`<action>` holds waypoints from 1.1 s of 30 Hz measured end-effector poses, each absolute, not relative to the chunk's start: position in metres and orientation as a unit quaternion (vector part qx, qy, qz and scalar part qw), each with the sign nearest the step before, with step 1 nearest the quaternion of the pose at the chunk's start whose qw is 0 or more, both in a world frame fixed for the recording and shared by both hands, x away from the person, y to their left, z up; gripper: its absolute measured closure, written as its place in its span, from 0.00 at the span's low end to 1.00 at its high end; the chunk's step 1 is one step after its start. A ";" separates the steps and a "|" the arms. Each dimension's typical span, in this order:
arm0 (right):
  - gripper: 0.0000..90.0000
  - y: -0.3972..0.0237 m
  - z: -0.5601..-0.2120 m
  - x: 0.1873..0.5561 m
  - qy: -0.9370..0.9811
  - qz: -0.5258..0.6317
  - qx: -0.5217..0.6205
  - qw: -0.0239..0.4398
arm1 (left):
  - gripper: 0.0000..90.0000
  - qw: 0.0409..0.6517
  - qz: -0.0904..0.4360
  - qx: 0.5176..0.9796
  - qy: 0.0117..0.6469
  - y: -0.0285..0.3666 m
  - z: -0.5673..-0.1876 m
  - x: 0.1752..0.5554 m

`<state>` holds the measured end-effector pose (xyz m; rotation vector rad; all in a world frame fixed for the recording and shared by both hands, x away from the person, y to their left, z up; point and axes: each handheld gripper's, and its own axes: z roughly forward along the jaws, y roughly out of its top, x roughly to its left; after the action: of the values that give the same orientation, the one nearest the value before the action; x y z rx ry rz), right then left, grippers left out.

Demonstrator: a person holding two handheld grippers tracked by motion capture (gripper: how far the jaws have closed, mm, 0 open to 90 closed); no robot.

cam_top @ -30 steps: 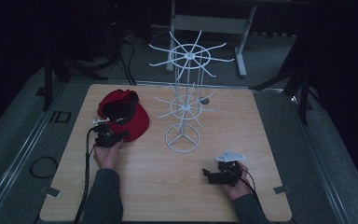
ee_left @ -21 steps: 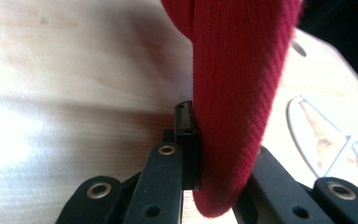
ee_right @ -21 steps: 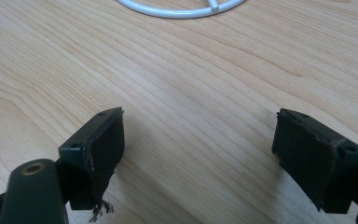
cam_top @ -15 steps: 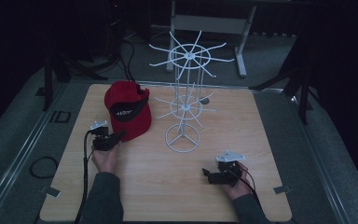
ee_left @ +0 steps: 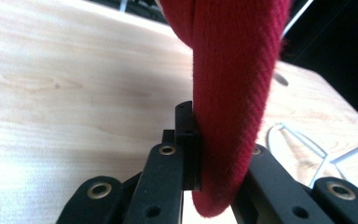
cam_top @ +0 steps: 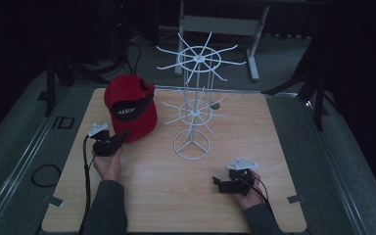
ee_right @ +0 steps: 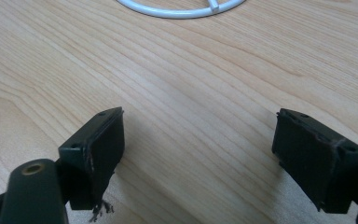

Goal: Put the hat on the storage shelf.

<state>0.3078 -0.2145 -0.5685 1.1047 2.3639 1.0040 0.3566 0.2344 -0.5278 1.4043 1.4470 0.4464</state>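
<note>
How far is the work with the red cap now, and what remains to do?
Done: the left hand-held gripper is shut on the brim of the red cap, as the left gripper view shows, with cloth pinched between its jaws. In hand: the cap is raised and tilted beside the white wire stand. Left: no hook of the stand carries it yet, so hanging it probably remains. The right hand-held gripper rests open on the table.

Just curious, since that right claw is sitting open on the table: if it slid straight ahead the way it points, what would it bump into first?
Probably the round base ring of the white wire stand. The right claw has bare wooden table ahead of it until there, though depth is hard to judge.
</note>
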 end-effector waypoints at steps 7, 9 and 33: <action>0.19 -0.214 -0.569 0.308 0.833 0.354 0.389 0.172 | 0.96 0.525 0.199 0.584 0.586 0.231 -0.510 0.352; 0.19 -0.214 -0.568 0.308 0.833 0.354 0.390 0.172 | 0.96 0.530 0.203 0.582 0.583 0.230 -0.504 0.350; 0.19 -0.215 -0.569 0.308 0.833 0.354 0.388 0.174 | 0.96 0.569 0.239 0.562 0.551 0.227 -0.457 0.331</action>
<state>0.3081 -0.2146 -0.5685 1.0998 2.3614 1.0041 0.3312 0.2267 -0.4573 1.3189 1.2932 0.5604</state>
